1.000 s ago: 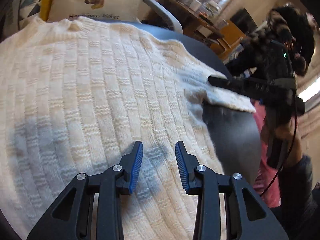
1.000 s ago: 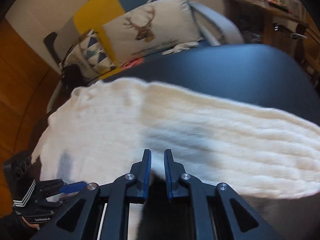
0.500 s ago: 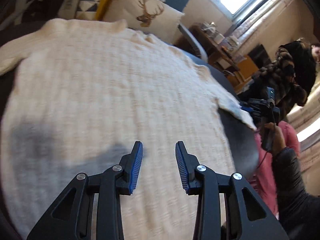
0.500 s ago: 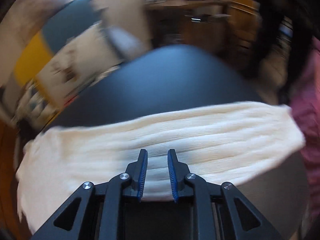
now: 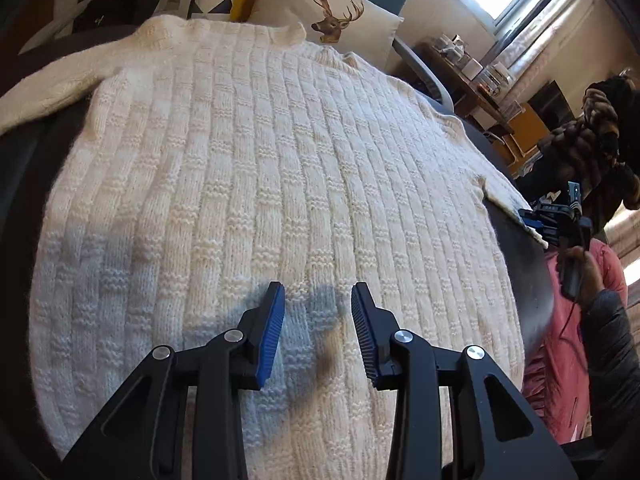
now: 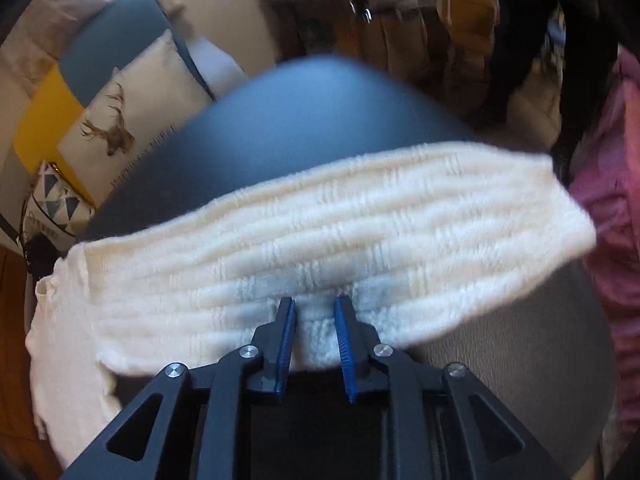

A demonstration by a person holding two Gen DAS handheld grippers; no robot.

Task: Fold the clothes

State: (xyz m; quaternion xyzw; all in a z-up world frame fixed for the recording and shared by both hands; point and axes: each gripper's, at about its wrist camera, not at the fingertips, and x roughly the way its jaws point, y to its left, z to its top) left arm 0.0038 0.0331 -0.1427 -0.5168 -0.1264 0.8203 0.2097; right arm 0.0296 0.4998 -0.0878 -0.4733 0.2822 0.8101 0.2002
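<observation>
Left wrist view
- Sweater: the cream sweater [image 5: 280, 168] lay flat and spread out on the dark table [image 5: 524, 276]. Its neck was at the far end, next to the deer pillow [image 5: 332, 12].
- Long way: the body ran from the near hem up to the far neck.
- Left tongs: the left tongs [image 5: 318, 300] were wide open above the lower middle of the sweater. They held nothing. I could not tell if they touched the wool.
- Sleeves: one sleeve [image 5: 44, 88] went off to the far left. The other went off to the right.
- Right tongs: the right tongs [image 5: 538, 222] were small and far off at the end of the right sleeve.

Right wrist view
- Sleeve: the right sleeve [image 6: 360, 240] lay across the picture from left to right, on the table [image 6: 320, 120]. This view was blurry.
- Right tongs: the right tongs [image 6: 314, 308] were partly open. The near edge of the sleeve sat between the two sides. They did not look squeezed shut on it.
- Which way: the sleeve lay right in front of these tongs and crossed their line.

What comes next, I think
- Nearer tongs: the right tongs were much nearer to the sleeve than the left ones.
- Move: the right tongs would need to close on the sleeve edge and bring it over the body, toward the left tongs.
</observation>
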